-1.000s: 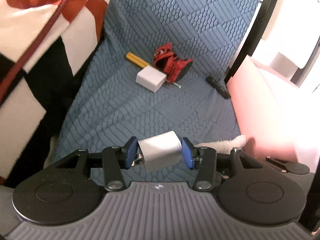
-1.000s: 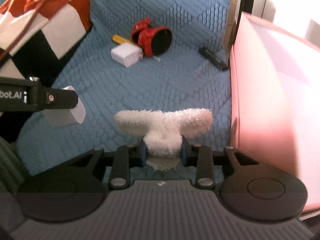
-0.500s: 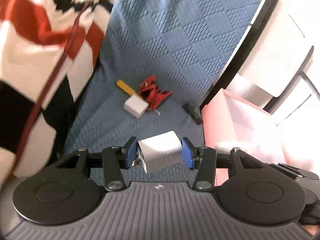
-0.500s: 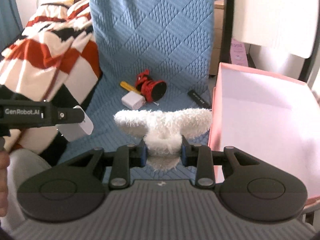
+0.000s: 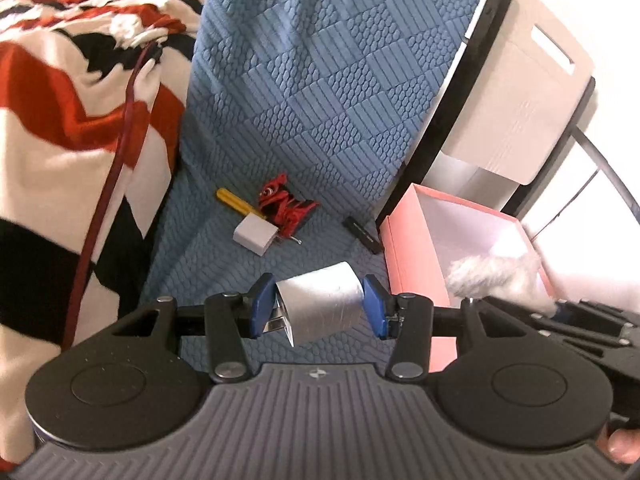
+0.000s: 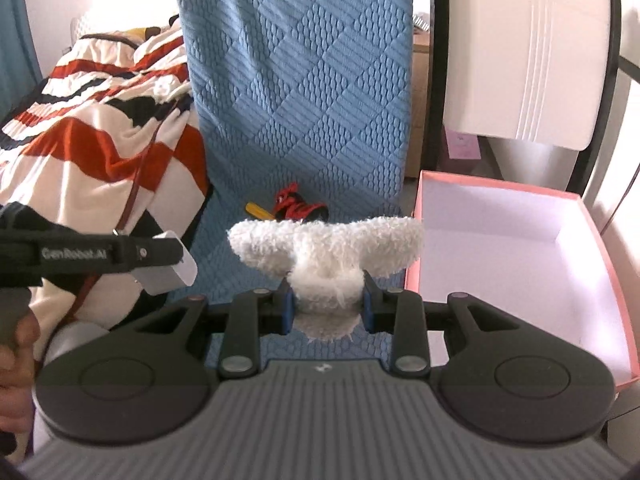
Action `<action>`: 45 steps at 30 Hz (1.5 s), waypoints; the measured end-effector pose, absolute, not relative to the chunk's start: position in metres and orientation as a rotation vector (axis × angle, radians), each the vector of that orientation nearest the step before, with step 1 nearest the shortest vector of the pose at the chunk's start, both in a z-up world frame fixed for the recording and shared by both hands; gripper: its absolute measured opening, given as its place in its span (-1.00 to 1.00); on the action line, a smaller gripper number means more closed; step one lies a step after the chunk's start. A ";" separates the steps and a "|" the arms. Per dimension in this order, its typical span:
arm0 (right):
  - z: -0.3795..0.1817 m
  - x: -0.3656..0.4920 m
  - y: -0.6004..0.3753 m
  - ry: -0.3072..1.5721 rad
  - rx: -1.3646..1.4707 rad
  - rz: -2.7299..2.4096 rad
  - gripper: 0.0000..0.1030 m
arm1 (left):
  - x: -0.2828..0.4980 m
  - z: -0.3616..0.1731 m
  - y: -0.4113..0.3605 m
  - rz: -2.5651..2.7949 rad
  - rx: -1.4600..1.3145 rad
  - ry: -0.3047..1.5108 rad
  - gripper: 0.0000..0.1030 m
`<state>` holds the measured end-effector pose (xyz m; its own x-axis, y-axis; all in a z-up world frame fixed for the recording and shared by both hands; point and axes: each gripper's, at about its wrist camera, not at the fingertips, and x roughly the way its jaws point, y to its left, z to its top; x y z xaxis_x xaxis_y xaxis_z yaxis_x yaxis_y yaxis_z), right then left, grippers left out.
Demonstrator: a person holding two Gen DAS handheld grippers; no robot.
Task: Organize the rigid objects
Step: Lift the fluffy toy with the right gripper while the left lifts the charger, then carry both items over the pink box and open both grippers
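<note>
A blue quilted mattress (image 5: 320,92) is stretching away beside a striped blanket (image 5: 72,112), with a pink box (image 6: 520,240) sitting at its right edge. The left hand-held gripper (image 5: 318,308) is clamping a white charger (image 5: 320,306) above the mattress, left of the pink box. The right hand-held gripper (image 6: 325,304) is squeezing a fluffy white toy (image 6: 326,248) just left of the pink box. Farther off on the mattress, left of the box, a second charger (image 5: 255,236) is lying against a red toy (image 5: 286,210).

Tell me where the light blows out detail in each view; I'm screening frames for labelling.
Left wrist view: the far right is washed to white behind the fluffy white item, and the pink box interior is pale; the white charger in the left gripper stays readable. Right wrist view: glare at top left above the striped blanket; the right gripper is evenly lit.
</note>
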<state>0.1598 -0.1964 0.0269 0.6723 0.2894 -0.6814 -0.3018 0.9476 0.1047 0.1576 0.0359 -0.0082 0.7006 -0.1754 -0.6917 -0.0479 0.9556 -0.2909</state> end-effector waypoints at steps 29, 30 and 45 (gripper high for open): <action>0.017 0.135 -0.354 0.786 0.124 0.012 -0.33 | 0.215 -0.005 -0.139 -0.403 -0.200 0.854 0.04; 0.013 0.139 -0.358 0.790 0.125 0.008 -0.33 | 0.220 -0.008 -0.144 -0.406 -0.194 0.862 0.04; -0.053 0.208 -0.411 0.940 0.180 0.024 -0.33 | 0.301 -0.062 -0.220 -0.380 -0.163 0.995 0.04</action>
<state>0.2076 -0.4111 -0.0534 0.5906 0.0985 -0.8009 0.0581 0.9848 0.1639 0.3012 -0.2203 -0.0622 0.4858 -0.3844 -0.7850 0.2371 0.9224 -0.3050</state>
